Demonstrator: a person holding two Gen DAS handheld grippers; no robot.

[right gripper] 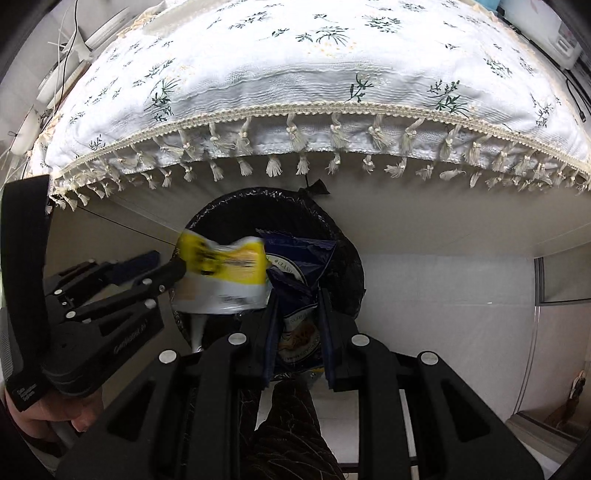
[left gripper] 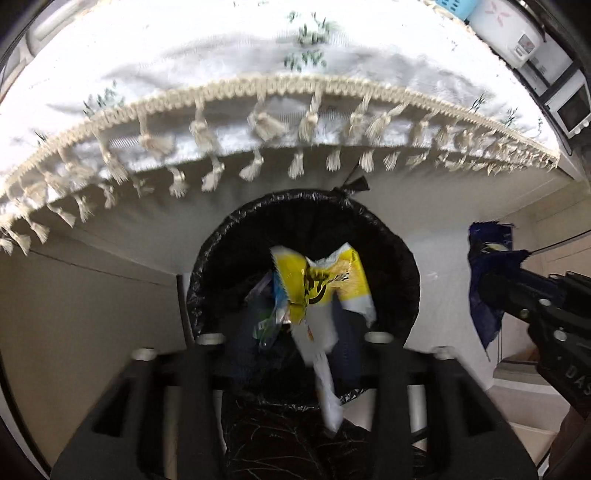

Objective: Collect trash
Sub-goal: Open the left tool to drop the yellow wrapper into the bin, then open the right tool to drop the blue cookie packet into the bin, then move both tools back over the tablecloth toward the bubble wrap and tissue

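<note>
A round bin lined with a black bag [left gripper: 399, 266] stands on the floor under the table edge; it also shows in the right wrist view [right gripper: 343, 258]. My left gripper [left gripper: 295, 332] is open above the bin's mouth, and a yellow and white snack wrapper [left gripper: 325, 280] hangs blurred between its fingers; the wrapper also shows in the right wrist view [right gripper: 225, 273], by the left gripper [right gripper: 173, 271]. My right gripper [right gripper: 297, 310] is shut on a dark blue snack bag [right gripper: 299, 266] beside the bin; the bag also shows in the left wrist view [left gripper: 484, 280], held by the right gripper [left gripper: 495, 277].
A table with a white flowered cloth and tassel fringe [right gripper: 295, 122] overhangs the bin. White appliances [left gripper: 517, 33] stand at the table's far right. A pale wall panel [right gripper: 443, 295] lies right of the bin.
</note>
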